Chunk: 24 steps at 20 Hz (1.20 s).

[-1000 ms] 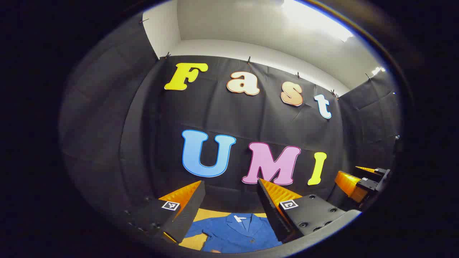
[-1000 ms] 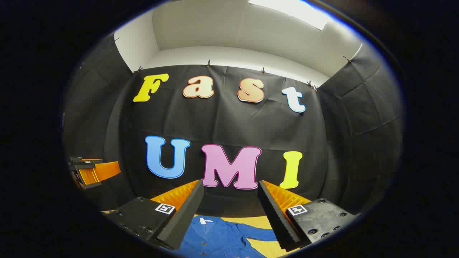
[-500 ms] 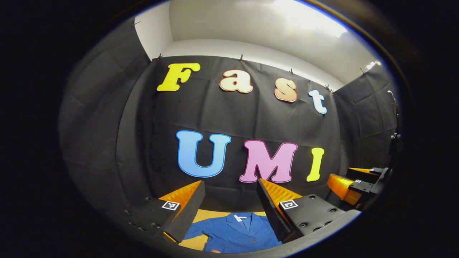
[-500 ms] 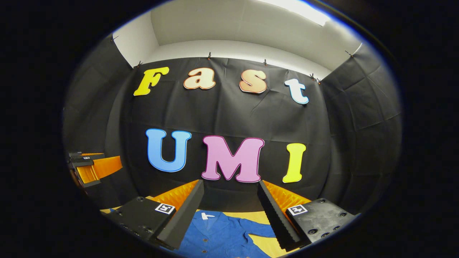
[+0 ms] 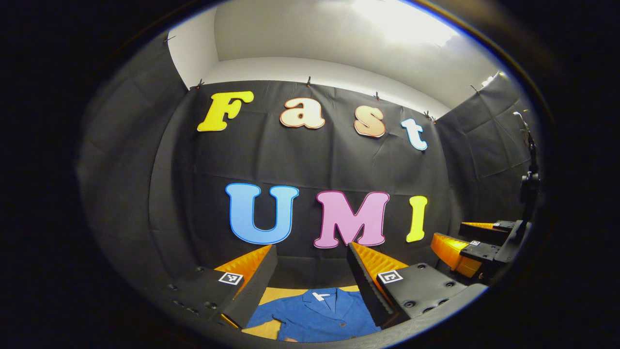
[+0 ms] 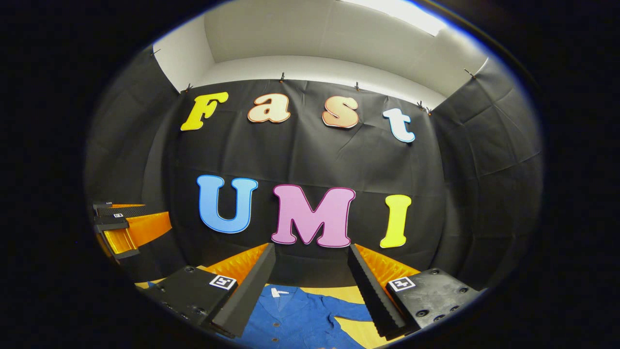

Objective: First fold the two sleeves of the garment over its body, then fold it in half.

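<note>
Shirt: the blue shirt [image 5: 315, 317] lies flat on the yellow desk [image 5: 271, 293], collar toward the far edge.
Label: white tag [image 5: 319, 295] at the collar, too small to read.
Left claw [image 5: 310, 261]: fingers apart, holding nothing.
Right claw [image 6: 310, 261]: fingers apart, holding nothing.
Change: the left claw has turned a little to the right; shirt stayed put.

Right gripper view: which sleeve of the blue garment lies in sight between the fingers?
The sleeve to the picture's right of the collar, lying out flat, unfolded; the other is mostly hidden behind a finger.
</note>
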{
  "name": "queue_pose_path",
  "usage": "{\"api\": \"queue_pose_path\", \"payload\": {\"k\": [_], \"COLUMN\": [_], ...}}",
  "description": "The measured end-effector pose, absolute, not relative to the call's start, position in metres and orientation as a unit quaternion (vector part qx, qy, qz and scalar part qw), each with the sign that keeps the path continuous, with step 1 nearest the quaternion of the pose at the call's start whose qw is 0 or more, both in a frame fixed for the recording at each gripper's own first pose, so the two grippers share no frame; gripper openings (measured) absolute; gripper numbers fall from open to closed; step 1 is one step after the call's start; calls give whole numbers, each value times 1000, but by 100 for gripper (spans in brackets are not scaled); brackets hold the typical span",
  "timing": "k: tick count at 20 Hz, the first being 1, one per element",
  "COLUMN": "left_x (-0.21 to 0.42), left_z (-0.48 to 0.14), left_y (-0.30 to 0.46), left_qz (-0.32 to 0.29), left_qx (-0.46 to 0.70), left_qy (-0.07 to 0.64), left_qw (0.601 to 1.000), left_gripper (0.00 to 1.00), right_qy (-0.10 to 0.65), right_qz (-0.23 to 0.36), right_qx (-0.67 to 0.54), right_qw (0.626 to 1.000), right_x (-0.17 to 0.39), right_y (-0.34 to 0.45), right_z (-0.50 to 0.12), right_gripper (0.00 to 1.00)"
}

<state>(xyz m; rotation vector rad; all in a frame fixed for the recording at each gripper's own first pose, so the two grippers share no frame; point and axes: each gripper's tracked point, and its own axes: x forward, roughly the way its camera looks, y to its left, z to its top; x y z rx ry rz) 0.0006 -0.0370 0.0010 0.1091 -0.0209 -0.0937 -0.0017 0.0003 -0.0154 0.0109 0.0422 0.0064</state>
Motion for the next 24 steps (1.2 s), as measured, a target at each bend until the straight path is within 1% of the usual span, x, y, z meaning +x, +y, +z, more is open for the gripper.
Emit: {"api": "queue_pose_path", "payload": {"k": [5,11,17,24], "left_x": [-4,-13,-18,-15], "left_z": [-5,-7,-22,-40], "left_y": [-37,-31,-27,-37], "left_qz": [-44,-26,-7,5], "left_qx": [45,36,28,28], "left_qy": [4,1,21,46], "left_qw": [998,999,999,999], "left_gripper": [83,83,83,83], "right_qy": [33,34,42,77], "right_qz": [-3,-20,-19,-22], "right_qx": [11,12,9,5], "right_qw": [999,999,999,997], "right_x": [-7,-9,-7,10], "right_y": [-10,-29,-41,-64], "right_z": [-21,-25,-34,-77], "right_gripper": [97,97,97,97]}}
